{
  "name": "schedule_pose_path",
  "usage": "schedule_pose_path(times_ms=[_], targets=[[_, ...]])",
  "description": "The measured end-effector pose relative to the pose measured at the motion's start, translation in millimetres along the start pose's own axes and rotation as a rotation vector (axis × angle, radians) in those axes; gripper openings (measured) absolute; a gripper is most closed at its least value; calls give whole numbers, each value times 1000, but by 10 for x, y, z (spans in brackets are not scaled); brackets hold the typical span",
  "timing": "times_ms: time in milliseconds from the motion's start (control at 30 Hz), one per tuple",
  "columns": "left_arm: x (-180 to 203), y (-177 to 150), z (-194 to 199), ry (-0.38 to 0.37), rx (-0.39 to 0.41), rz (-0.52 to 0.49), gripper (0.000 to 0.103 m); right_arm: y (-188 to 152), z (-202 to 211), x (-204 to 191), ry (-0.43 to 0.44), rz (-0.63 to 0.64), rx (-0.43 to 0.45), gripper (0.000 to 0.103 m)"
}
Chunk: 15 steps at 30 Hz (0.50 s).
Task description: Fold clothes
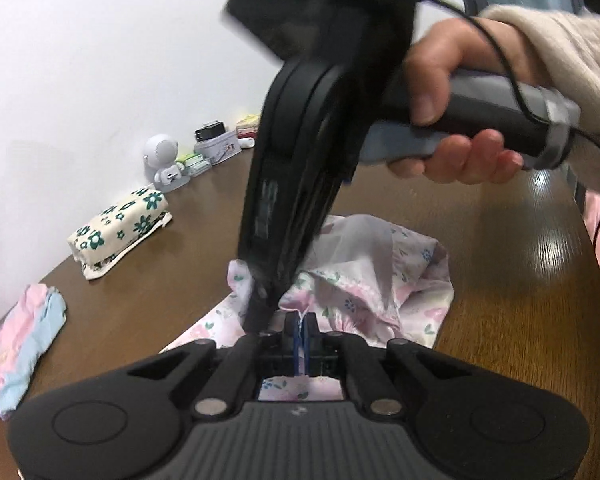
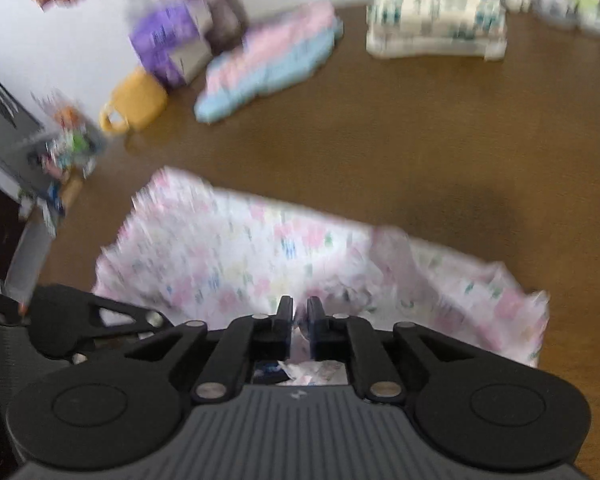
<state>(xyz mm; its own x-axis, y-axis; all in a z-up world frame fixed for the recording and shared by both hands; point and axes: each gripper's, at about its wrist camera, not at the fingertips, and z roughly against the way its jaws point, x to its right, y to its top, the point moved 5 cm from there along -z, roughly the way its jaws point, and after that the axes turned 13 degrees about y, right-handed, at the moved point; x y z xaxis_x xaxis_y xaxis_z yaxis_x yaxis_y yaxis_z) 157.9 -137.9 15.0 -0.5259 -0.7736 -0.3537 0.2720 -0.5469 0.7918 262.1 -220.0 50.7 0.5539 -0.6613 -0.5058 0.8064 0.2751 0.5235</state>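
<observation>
A pink floral garment (image 1: 384,280) lies rumpled on the brown table (image 1: 500,280). My left gripper (image 1: 300,322) is shut on its near edge, cloth pinched between the pads. The right gripper comes down steeply from above in the left wrist view, held by a hand (image 1: 452,92), its tip (image 1: 260,300) in the cloth just left of mine. In the blurred right wrist view the right gripper (image 2: 300,308) is shut on the floral garment (image 2: 236,252), with cloth bunched between its fingers.
A folded pink-and-blue garment (image 1: 20,344) (image 2: 268,64) lies at the left. A folded cream cloth with green flowers (image 1: 120,228) (image 2: 436,20) sits further back. Small toys and tins (image 1: 204,152) line the wall. A yellow mug (image 2: 134,102) and purple box (image 2: 168,44) stand far left.
</observation>
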Motion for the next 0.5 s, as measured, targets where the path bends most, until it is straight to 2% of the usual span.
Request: schedule_pose_path(times_ms=[67, 133, 233, 333, 400, 500], targets=[[-9, 36, 14, -2, 6, 0, 1, 26, 182, -46, -31, 40, 79, 25], [-3, 80, 19, 2, 20, -15, 1, -6, 282, -22, -79, 67, 110, 33], [8, 148, 27, 8, 40, -38, 1, -98, 306, 95, -80, 33, 126, 34], [-78, 126, -109, 28, -3, -2, 2, -191, 330, 212, -81, 0, 143, 34], [-163, 69, -219, 13, -48, 61, 3, -253, 347, 288, -82, -21, 155, 34], [-289, 0, -323, -24, -101, 161, 12, -349, 362, 324, -72, -35, 189, 34]])
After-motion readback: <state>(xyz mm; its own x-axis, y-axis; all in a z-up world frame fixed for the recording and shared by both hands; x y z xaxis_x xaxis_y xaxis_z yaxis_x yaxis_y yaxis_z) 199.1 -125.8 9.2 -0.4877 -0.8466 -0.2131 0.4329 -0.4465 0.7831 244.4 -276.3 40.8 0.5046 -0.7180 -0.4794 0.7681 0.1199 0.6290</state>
